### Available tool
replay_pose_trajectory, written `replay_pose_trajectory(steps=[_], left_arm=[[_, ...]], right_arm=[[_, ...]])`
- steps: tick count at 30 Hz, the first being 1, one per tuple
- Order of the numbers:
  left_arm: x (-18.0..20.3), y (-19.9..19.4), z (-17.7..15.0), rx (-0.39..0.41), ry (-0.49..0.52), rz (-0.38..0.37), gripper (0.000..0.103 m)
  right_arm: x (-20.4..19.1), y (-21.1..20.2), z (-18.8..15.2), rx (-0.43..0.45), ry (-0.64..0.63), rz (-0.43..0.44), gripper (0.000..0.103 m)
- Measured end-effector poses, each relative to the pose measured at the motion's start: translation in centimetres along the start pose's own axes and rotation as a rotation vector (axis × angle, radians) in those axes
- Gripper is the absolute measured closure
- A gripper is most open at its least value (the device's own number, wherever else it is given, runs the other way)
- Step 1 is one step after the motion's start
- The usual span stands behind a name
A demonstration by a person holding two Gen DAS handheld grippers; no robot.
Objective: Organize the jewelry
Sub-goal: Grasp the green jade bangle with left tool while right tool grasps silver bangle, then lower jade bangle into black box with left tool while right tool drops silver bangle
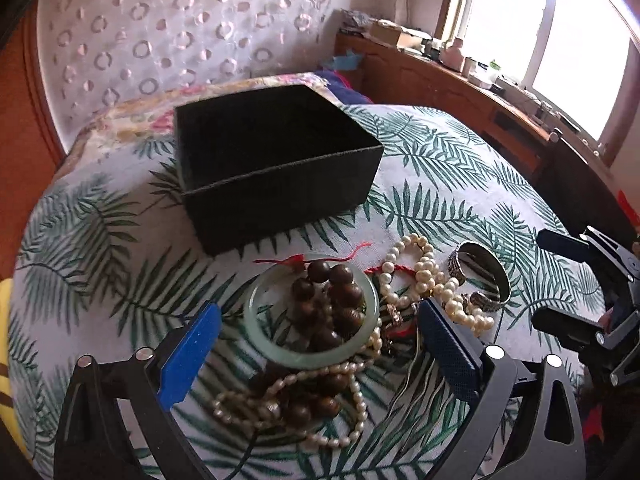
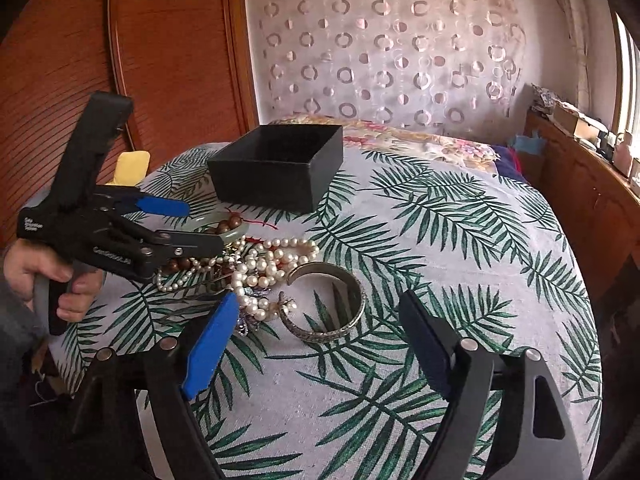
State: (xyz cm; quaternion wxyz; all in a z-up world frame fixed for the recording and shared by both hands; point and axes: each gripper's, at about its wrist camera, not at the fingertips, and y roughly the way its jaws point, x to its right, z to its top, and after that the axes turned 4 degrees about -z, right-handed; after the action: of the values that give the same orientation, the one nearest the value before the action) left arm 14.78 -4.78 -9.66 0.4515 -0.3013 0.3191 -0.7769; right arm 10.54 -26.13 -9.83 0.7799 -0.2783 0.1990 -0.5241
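A black open box (image 1: 276, 168) stands on the leaf-print cloth, also in the right wrist view (image 2: 280, 168). In front of it lies a jewelry pile: a pale green jade bangle (image 1: 312, 356) around dark brown wooden beads (image 1: 336, 300), pearl strands (image 1: 424, 276), and a silver cuff bracelet (image 1: 484, 276). My left gripper (image 1: 320, 340) is open, its fingers either side of the bangle; it also shows in the right wrist view (image 2: 200, 226). My right gripper (image 2: 320, 336) is open and empty, just short of the silver cuff (image 2: 332, 300), with pearls (image 2: 260, 272) to its left.
The leaf-print cloth (image 2: 440, 240) covers a rounded table. A floral cushion (image 2: 420, 140) lies behind the box. A wooden sideboard (image 1: 460, 88) with bottles stands under the window at right. A wooden wardrobe (image 2: 160, 60) is at left. A yellow object (image 2: 132, 164) sits by the table's far left edge.
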Motion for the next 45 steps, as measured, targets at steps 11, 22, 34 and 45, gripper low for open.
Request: replay_pose_trajectory(steps=[11,22,34,45], left_arm=[[-0.7,0.9,0.5,-0.016,-0.033,-0.024,0.034],[-1.3,-1.3,0.1,0.073,-0.042,-0.022,0.034],[-0.6,-3.4,1.4,0.150,-0.021,0.013,0.034],[-1.6,-3.8,5.4,0.192,-0.009,0.053,0.034]], right_arm=[[0.3,0.4,0.3,-0.015,-0.014,0.009,0.019],[2.1,3.7,1.8,-0.123,-0.016,0.030,0.063],[1.5,5.8,1.9,-0.202,-0.106,-0.002,0.097],[2.3,4.1,5.4,-0.089,-0.102,-0.027,0.098]])
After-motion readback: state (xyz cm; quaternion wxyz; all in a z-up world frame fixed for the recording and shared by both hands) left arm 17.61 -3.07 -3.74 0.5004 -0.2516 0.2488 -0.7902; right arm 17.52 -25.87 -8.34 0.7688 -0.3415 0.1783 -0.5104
